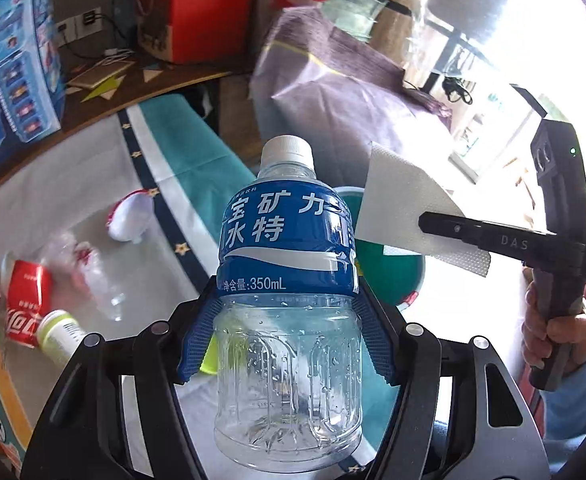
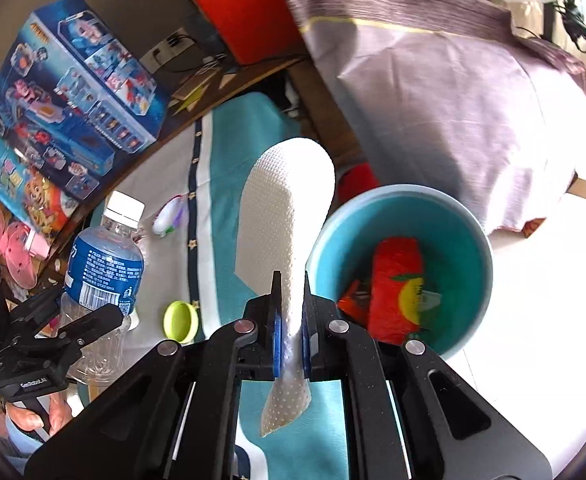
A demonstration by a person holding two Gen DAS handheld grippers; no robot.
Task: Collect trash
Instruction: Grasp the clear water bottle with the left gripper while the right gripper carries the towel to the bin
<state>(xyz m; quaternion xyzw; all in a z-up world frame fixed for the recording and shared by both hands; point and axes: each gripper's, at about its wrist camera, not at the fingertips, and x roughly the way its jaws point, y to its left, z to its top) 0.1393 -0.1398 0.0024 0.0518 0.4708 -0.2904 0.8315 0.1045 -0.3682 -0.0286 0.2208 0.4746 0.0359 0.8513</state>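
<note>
Your right gripper [image 2: 291,344] is clenched on a white paper towel [image 2: 289,216], pinched low between the blue pads [image 2: 277,344], so most of the sheet stands up in front of the fingers and a short tail hangs below. I think you hold it this way so it can drop freely. The teal bin [image 2: 473,232] stands just to the right of this gripper, lower than the towel, and it already has a red wrapper [image 2: 397,280] inside.

Your left gripper [image 1: 287,328] grasps an empty water bottle [image 1: 287,280] around its middle, cap up, which keeps it steady for carrying.

In the left view the bin is mostly hidden behind the bottle. More trash lies on the cloth at the left: a red can [image 1: 25,304], a clear plastic bottle [image 1: 89,276] and a green lid [image 2: 180,320].
</note>
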